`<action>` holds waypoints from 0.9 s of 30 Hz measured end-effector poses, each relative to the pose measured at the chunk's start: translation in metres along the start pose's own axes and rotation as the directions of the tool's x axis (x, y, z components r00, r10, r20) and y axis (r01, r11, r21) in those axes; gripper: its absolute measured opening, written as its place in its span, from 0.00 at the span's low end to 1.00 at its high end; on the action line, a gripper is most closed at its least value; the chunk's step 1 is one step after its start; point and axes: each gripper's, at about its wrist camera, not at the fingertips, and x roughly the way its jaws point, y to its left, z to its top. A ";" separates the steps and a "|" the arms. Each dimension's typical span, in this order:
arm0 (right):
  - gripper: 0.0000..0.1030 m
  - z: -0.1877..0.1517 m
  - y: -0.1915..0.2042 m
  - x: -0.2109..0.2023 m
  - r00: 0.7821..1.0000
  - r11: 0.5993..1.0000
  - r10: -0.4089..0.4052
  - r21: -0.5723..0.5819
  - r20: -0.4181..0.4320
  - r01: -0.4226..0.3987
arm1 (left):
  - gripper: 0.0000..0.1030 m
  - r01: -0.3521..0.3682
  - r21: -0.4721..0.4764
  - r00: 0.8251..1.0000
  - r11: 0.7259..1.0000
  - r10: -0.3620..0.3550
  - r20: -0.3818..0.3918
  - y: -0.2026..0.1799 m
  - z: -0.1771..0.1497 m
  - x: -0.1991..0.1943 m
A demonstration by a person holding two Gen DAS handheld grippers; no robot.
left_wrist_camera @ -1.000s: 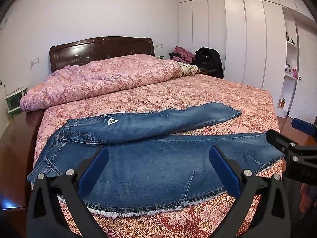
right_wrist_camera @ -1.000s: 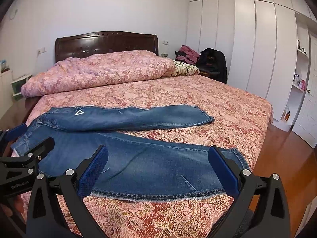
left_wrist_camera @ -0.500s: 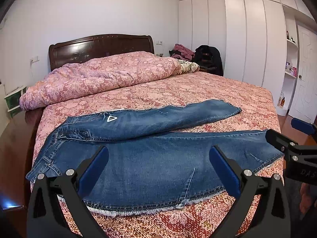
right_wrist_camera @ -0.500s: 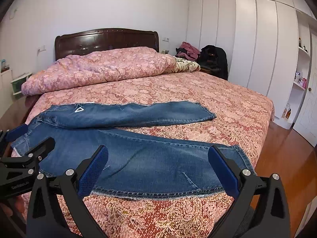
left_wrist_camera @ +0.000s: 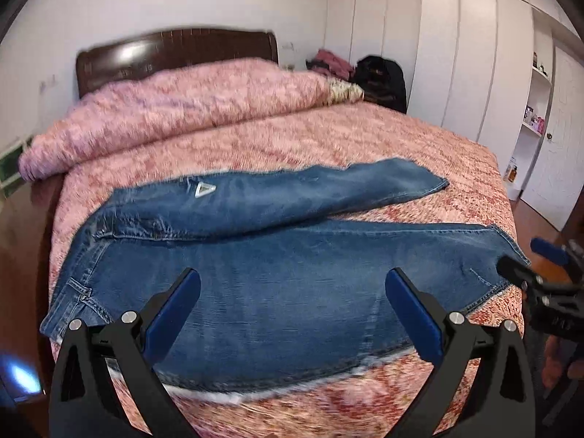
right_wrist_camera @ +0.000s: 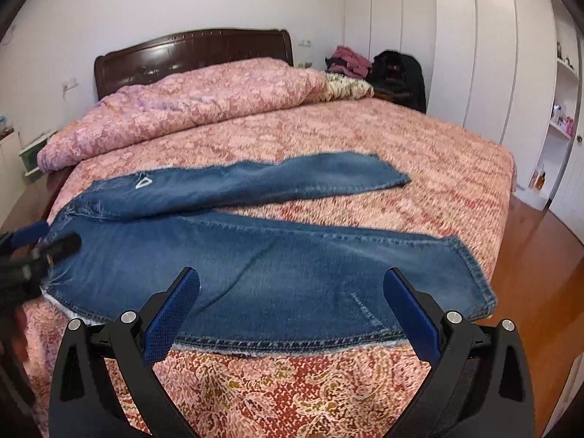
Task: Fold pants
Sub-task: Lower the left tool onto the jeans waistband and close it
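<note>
Blue jeans (left_wrist_camera: 277, 277) lie flat across the near part of the bed, waist at the left, the two legs spread apart toward the right; they also show in the right wrist view (right_wrist_camera: 255, 266). My left gripper (left_wrist_camera: 292, 310) is open and empty, above the near leg close to the waist. My right gripper (right_wrist_camera: 292, 310) is open and empty, above the near leg close to its hem. Each gripper shows at the edge of the other's view: the right one (left_wrist_camera: 536, 266) and the left one (right_wrist_camera: 40, 244).
The bed (right_wrist_camera: 419, 153) has a pink patterned cover, a rolled quilt (right_wrist_camera: 189, 106) and a dark headboard (right_wrist_camera: 189, 51). Clothes and a black bag (right_wrist_camera: 398, 73) sit beyond it. White wardrobes (right_wrist_camera: 456, 43) line the right wall. Wooden floor (right_wrist_camera: 540, 273) lies right.
Both grippers have moved forward and lower over the jeans, which now look larger. Both stay open. The jeans have not moved.
</note>
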 end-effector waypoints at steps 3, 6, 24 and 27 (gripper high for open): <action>0.97 -0.002 0.003 0.008 1.000 1.000 0.015 -0.005 -0.023 -0.015 | 0.98 0.042 -0.046 0.996 0.998 -0.046 -0.080 0.044 0.020 0.020; 0.97 -0.003 0.006 0.016 0.999 1.000 0.028 -0.006 -0.047 -0.029 | 0.98 0.088 -0.120 0.983 0.989 -0.105 -0.148 0.100 0.042 0.045; 0.97 -0.003 0.034 0.065 0.976 0.992 0.110 -0.035 -0.186 -0.119 | 0.98 -0.077 -0.230 0.932 0.970 -0.011 -0.362 0.324 0.119 0.223; 0.97 -0.005 0.035 0.071 0.971 0.992 0.111 -0.035 -0.212 -0.121 | 0.98 -0.053 -0.249 0.914 0.967 -0.053 -0.402 0.332 0.114 0.248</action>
